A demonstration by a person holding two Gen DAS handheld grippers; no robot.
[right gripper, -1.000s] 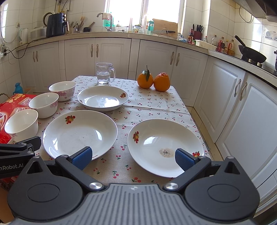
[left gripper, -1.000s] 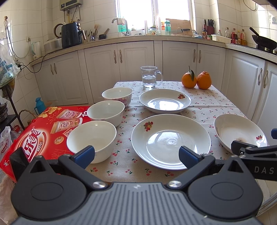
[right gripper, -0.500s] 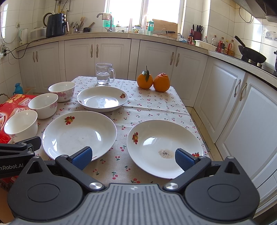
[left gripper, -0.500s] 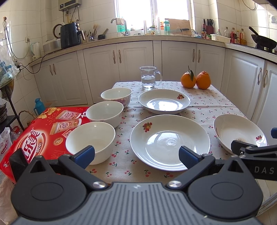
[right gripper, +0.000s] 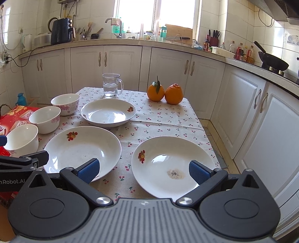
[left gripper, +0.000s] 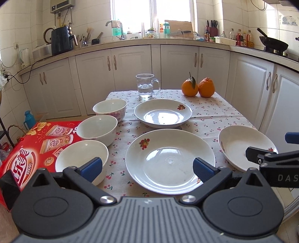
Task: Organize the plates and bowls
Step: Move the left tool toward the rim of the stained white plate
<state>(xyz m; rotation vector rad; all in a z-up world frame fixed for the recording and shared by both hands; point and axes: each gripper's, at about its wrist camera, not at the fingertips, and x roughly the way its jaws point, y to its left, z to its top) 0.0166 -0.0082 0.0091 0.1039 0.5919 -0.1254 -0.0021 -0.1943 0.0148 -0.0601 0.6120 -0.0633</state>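
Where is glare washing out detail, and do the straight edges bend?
Left wrist view: the window is blown out and reflects brightly in the middle white flower-print plate. Right wrist view: the white cabinet doors bow outward near the edges, which is fisheye distortion.

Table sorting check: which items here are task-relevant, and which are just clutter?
Task items:
- three plates: near-left, near-right, far
- three bowls: near, middle, far
- left gripper and right gripper, both open, holding nothing

Lying about:
- glass mug with water
- two oranges
- red box beside the table
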